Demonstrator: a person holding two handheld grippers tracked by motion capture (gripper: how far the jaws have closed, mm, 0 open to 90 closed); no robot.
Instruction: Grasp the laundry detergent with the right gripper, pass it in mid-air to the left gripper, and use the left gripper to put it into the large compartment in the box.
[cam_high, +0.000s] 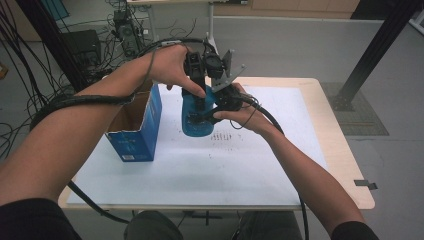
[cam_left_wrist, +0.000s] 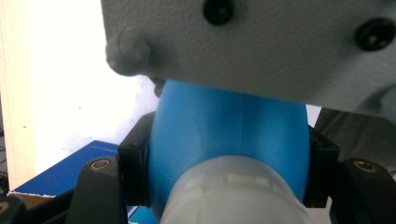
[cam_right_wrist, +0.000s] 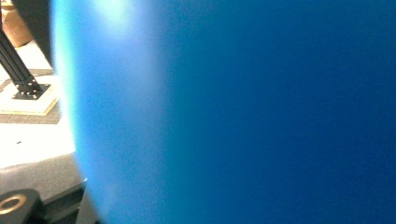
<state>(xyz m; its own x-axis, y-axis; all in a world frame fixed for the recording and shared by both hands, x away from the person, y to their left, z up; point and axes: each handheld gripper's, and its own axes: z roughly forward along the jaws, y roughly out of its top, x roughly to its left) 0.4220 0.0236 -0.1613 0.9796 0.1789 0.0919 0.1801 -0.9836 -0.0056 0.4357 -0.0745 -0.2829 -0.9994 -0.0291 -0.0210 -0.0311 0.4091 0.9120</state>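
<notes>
A blue plastic bottle (cam_high: 196, 120) hangs in the air above the middle of the table, held between both hands. My left gripper (cam_high: 199, 100) comes down from above and is shut on its upper part. In the left gripper view the two jaws press on both sides of the blue bottle (cam_left_wrist: 224, 126), just behind its translucent white cap (cam_left_wrist: 233, 191). My right gripper (cam_high: 206, 117) reaches in from the right and is shut on the bottle's lower part. The bottle's blue wall (cam_right_wrist: 257, 112) lies right against the right gripper's camera. The right gripper's grey plate (cam_left_wrist: 261, 42) hangs over the bottle.
An open blue cardboard box (cam_high: 137, 127) stands at the table's left edge, close to the bottle. A white sheet (cam_high: 200, 170) covers the wooden table (cam_high: 345, 165). A black post (cam_high: 370, 55) stands on the floor at the back right. Cables (cam_high: 30, 75) hang at the left.
</notes>
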